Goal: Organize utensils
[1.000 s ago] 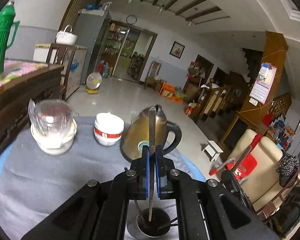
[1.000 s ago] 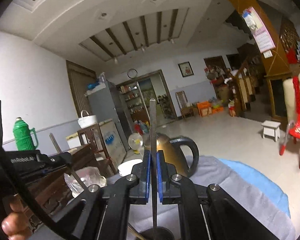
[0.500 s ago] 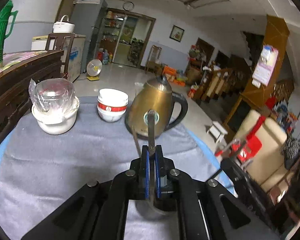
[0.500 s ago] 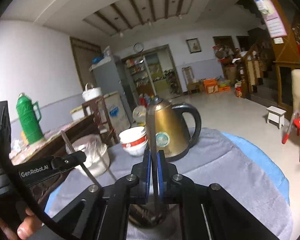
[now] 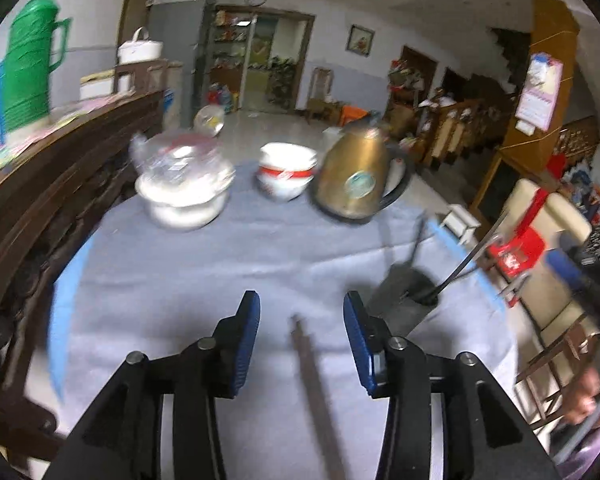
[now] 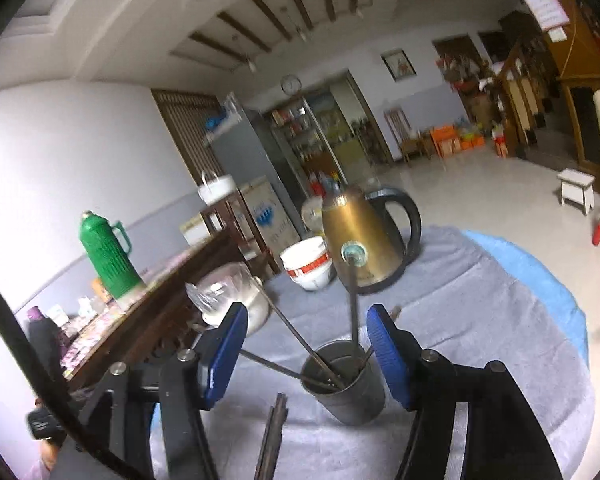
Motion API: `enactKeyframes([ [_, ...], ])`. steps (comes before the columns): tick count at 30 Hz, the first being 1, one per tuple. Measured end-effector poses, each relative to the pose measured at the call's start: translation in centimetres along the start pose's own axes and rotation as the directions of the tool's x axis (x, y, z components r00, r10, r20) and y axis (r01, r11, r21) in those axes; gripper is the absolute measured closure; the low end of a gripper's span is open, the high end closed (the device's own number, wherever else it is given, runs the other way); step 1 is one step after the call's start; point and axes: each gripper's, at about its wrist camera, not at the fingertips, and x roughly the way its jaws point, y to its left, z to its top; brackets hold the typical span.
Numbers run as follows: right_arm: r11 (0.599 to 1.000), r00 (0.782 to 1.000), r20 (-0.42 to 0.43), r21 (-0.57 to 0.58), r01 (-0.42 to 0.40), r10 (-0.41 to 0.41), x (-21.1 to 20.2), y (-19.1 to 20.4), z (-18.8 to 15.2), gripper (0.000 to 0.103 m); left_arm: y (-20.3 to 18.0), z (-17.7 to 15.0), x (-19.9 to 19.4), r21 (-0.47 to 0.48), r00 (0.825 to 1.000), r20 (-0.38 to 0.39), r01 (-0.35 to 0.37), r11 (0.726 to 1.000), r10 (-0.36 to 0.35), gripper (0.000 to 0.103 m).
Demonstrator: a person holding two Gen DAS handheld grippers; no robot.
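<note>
No lettering can be read in either view.

The round badge on the gold kettle (image 6: 364, 236), the blue mark on the white cabinet (image 6: 269, 216), the wall calendar (image 5: 538, 94), the wall clock (image 6: 291, 84) and the red band on the stacked bowls (image 5: 286, 176) all carry marks, but each is too small or too blurred to make out.

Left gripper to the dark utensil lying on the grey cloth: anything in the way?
Nothing visible. The dark flat utensil lies on the grey cloth in line with the gap of the left gripper, whose jaws are opening, pads clear of it. The grey metal cup with utensils stands off to the right.
</note>
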Motion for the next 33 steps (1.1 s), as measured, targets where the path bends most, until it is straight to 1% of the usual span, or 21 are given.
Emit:
enactKeyframes([
  [1, 1.000, 1.000, -0.003, 0.007, -0.015, 0.015, -0.7, 0.1, -0.4, 0.043, 1.0, -0.9, 0.1, -0.014, 1.000, -0.025, -0.013, 1.000, 0.013, 0.059],
  [2, 0.999, 1.000, 0.001, 0.017, -0.030, 0.030, -1.4, 0.2, -0.8, 0.055, 1.7, -1.6, 0.3, -0.023, 0.999, -0.045, -0.021, 1.000, 0.020, 0.059],
  [4, 0.998, 0.998, -0.017, 0.021, -0.054, 0.054, -2.4, 0.6, -2.1, 0.064, 2.9, -3.3, 1.3, -0.036, 0.993, -0.111, -0.032, 0.999, 0.027, 0.059],
  [7, 0.997, 0.993, -0.087, -0.001, -0.083, 0.082, -2.4, 1.6, -4.3, 0.065, 4.0, -5.5, 2.8, -0.068, 0.984, -0.180, -0.025, 0.997, 0.012, 0.059],
  [9, 0.996, 0.983, -0.173, -0.043, -0.073, 0.065, -0.8, 2.5, -6.3, 0.067, 4.4, -6.9, 3.8, -0.090, 0.975, -0.221, -0.017, 0.996, -0.003, 0.059],
  [10, 0.997, 0.976, -0.213, -0.052, -0.061, 0.048, 0.2, 2.6, -7.1, 0.070, 4.6, -7.6, 4.4, -0.103, 0.971, -0.240, -0.018, 0.995, -0.007, 0.059],
  [11, 0.997, 0.959, -0.281, -0.049, -0.056, 0.040, 2.0, 2.7, -8.3, 0.075, 4.7, -7.9, 4.7, -0.109, 0.968, -0.251, -0.017, 0.994, -0.011, 0.059],
  [12, 0.998, 0.942, -0.334, -0.038, -0.052, 0.036, 3.5, 2.5, -9.2, 0.077, 4.7, -8.3, 5.1, -0.112, 0.964, -0.267, -0.013, 0.994, -0.017, 0.059],
  [13, 0.999, 0.917, -0.398, -0.026, -0.034, 0.021, 5.7, 2.3, -10.5, 0.081, 4.6, -8.7, 5.5, -0.109, 0.959, -0.282, -0.010, 0.994, -0.021, 0.059],
  [14, 0.999, 0.903, -0.430, -0.025, -0.031, 0.017, 7.0, 2.3, -11.3, 0.082, 4.4, -8.7, 5.6, -0.104, 0.957, -0.289, -0.007, 0.995, -0.024, 0.059],
  [17, 0.998, 0.843, -0.538, -0.041, -0.045, 0.016, 11.5, 3.0, -14.0, 0.084, 4.4, -9.0, 5.8, -0.090, 0.956, -0.292, -0.004, 0.996, -0.023, 0.059],
  [19, 0.999, 0.815, -0.579, -0.028, -0.044, 0.020, 13.6, 3.0, -15.2, 0.085, 4.8, -9.2, 5.9, -0.097, 0.953, -0.300, 0.002, 0.995, -0.031, 0.059],
  [22, 0.999, 0.787, -0.617, -0.014, -0.038, 0.021, 16.1, 3.2, -16.3, 0.086, 5.2, -9.3, 6.3, -0.116, 0.948, -0.315, 0.018, 0.993, -0.054, 0.059],
  [24, 0.999, 0.775, -0.631, 0.000, -0.037, 0.029, 17.0, 3.4, -16.7, 0.085, 5.3, -9.3, 6.7, -0.115, 0.944, -0.323, 0.028, 0.993, -0.064, 0.059],
  [28, 1.000, 0.753, -0.658, -0.011, -0.011, 0.001, 18.6, 3.9, -17.4, 0.086, 5.1, -9.2, 7.3, -0.112, 0.939, -0.336, 0.042, 0.993, -0.078, 0.059],
  [29, 1.000, 0.756, -0.655, -0.011, -0.009, -0.001, 18.8, 4.0, -17.5, 0.086, 5.1, -9.1, 7.5, -0.118, 0.938, -0.337, 0.045, 0.992, -0.083, 0.059],
  [32, 1.000, 0.755, -0.656, -0.020, -0.003, -0.011, 19.2, 4.2, -17.4, 0.086, 5.3, -8.7, 8.1, -0.131, 0.935, -0.341, 0.053, 0.990, -0.095, 0.059],
  [33, 0.999, 0.760, -0.650, -0.032, 0.002, -0.022, 19.1, 4.4, -17.4, 0.086, 5.3, -8.6, 8.3, -0.135, 0.933, -0.345, 0.055, 0.989, -0.099, 0.059],
])
